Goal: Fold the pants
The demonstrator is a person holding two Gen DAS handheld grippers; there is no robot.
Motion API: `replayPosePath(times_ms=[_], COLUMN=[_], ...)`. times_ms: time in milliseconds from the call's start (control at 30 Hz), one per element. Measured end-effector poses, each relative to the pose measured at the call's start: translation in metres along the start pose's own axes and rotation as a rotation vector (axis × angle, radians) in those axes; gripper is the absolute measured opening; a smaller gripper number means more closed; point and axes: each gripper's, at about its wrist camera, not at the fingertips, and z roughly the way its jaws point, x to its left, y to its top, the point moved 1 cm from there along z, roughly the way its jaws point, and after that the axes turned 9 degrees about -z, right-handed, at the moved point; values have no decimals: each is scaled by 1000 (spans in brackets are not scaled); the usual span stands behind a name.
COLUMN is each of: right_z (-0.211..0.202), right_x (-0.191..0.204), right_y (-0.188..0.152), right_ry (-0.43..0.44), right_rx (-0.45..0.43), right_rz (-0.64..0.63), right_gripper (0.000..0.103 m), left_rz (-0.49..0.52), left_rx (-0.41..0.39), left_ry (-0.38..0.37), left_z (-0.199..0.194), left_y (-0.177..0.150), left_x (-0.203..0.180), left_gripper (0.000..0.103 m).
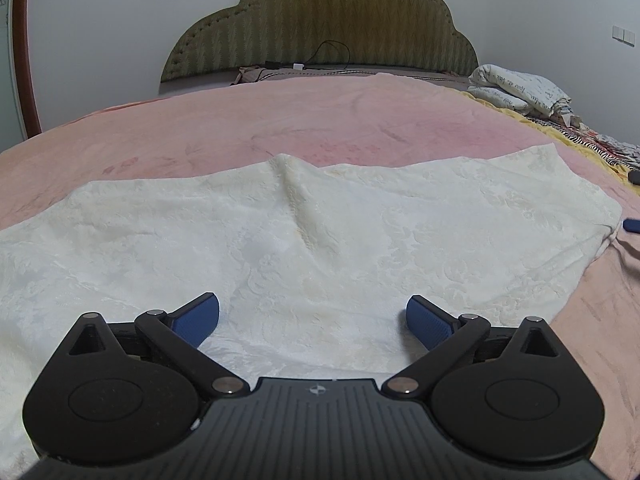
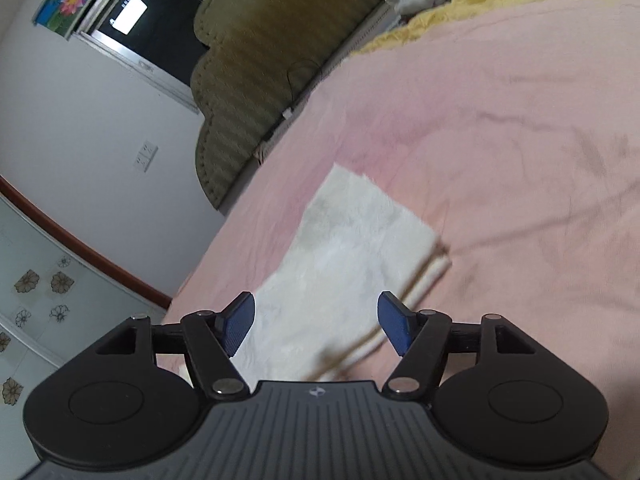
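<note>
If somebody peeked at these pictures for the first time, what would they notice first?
Probably the big white pants spread over the pink blanket in the middle of the bed. Next, the left tool and right tool, both open with blue fingertips, just above the cloth. Behind stands a tall olive headboard.

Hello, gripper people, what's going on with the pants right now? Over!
Left gripper open, empty. Right gripper open, empty. Cream patterned fabric pants lying on pink bedspread, layered edges showing. Nothing in the way.

pants (image 2: 352,264) blurred, near end hidden
</note>
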Motion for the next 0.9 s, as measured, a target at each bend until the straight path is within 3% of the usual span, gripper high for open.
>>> replayPosePath(times_ms=[233, 433, 667, 700, 833, 900], right_z=[10, 21, 65, 70, 79, 82], right_x=[-2, -15, -12, -11, -1, 6], right_y=[-19, -14, 7, 10, 11, 5], right_ry=[-50, -42, -40, -41, -10, -53], right_rx=[53, -85, -121, -120, -136, -144], right_rz=[-10, 6, -89, -99, -119, -183], right_gripper=[68, 67, 68, 69, 101, 102], left_rz=[0, 0, 0, 0, 0, 0], left_rx=[0, 0, 0, 0, 0, 0], left_ry=[0, 0, 0, -1, 0, -1], left_z=[0, 0, 0, 0, 0, 0], left_y=[0, 0, 0, 0, 0, 0], left_x=[0, 0, 0, 0, 0, 0], left_gripper=[103, 103, 103, 103, 103, 103])
